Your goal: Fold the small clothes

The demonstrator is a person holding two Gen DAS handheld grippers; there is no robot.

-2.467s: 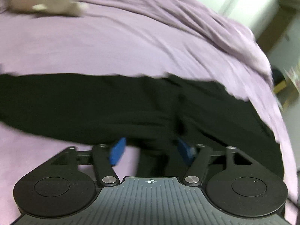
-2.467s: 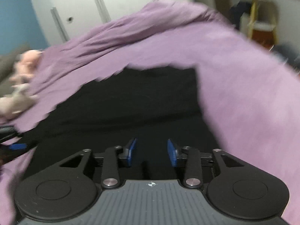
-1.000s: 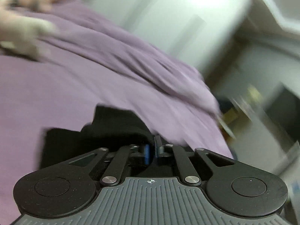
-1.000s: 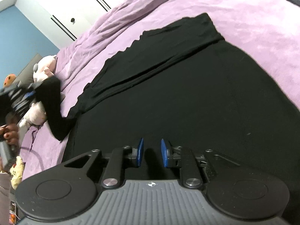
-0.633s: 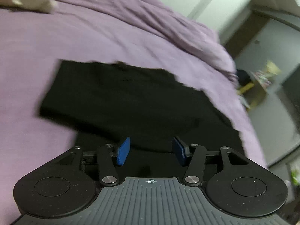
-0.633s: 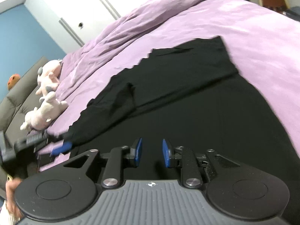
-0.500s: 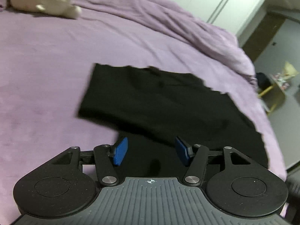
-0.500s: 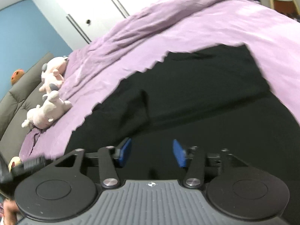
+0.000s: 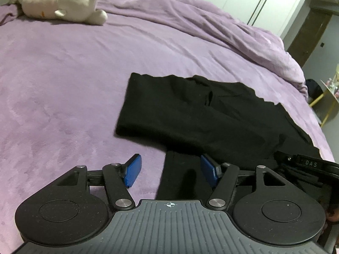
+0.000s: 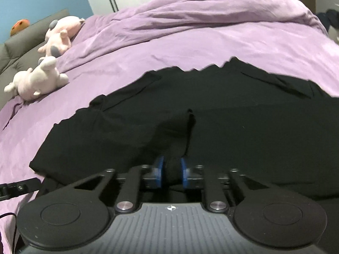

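Right claw [image 10: 171, 172] just pinched the black cloth [image 9: 190, 114] mid-frame; left claw [image 9: 171, 170] hangs wide. Next fold: lift it over.

Dim, flat indoor light, purple cast. Black garment [image 9: 190, 114] crushed to near featureless dark. Soft shadows under plush toy [image 9: 61, 2]. Strong fisheye bending at edges. Right wrist view slightly motion-blurred; left wrist view sharper.
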